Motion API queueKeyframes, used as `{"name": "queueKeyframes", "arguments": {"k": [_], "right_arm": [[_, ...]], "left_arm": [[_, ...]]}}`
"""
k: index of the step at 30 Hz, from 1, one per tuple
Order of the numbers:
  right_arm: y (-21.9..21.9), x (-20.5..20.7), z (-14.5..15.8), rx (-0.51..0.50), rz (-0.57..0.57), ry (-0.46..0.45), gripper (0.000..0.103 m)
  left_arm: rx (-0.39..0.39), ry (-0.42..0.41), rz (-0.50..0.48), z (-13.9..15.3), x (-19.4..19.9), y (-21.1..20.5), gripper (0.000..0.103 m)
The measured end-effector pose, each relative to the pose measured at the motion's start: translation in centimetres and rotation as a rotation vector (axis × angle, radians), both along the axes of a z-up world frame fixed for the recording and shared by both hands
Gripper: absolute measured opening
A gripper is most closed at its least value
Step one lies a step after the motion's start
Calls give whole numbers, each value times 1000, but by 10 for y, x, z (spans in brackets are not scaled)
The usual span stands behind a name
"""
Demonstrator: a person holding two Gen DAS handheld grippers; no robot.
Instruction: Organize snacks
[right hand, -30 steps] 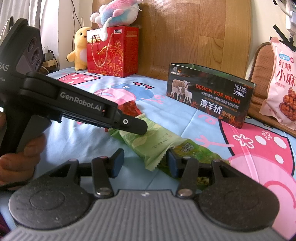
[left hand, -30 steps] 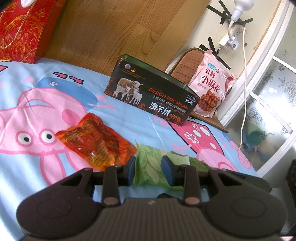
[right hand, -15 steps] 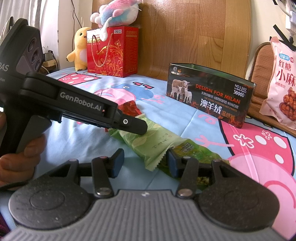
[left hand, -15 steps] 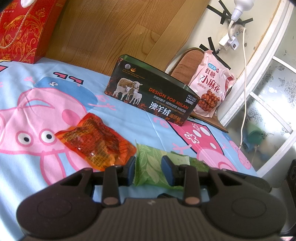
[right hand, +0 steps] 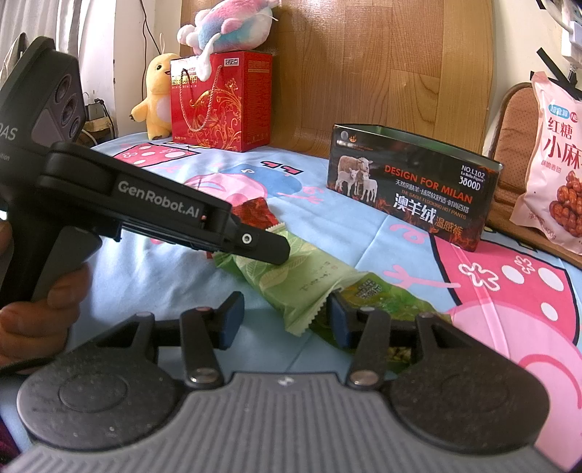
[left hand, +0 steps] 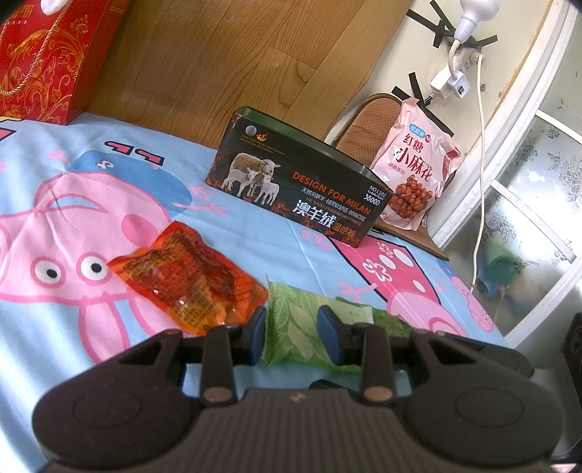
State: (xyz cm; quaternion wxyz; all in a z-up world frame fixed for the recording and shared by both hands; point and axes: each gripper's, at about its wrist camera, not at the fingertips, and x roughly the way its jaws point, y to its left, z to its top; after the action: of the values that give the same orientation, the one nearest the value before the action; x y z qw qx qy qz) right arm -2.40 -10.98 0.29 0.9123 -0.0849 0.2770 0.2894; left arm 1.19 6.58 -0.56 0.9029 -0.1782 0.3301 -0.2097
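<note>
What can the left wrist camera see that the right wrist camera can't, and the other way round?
Only the left wrist view shows the white plug and cable on the wall and the frosted glass door.

Only the right wrist view shows the yellow plush toy, the pink and blue plush toy, the person's hand and the left gripper from the side.

Both show the green snack packet between the left gripper fingers, the orange snack packet, the dark sheep tin, the pink snack bag, the red gift bag and the cartoon pig sheet. The right gripper sits open.
</note>
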Motion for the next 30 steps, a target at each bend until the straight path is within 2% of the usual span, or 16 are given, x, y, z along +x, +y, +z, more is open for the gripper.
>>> {"name": "queueKeyframes", "arguments": {"k": [20, 24, 30], "right_arm": [[0, -1, 1, -6, 0, -9, 52], [0, -2, 2, -6, -6, -20, 46], [-1, -6, 4, 15, -12, -42, 44]], "left_arm": [[-1, -8, -12, 1, -2, -2, 30], [-8, -12, -13, 1, -2, -1, 30], [-25, -34, -13, 3, -5, 2, 30]]}}
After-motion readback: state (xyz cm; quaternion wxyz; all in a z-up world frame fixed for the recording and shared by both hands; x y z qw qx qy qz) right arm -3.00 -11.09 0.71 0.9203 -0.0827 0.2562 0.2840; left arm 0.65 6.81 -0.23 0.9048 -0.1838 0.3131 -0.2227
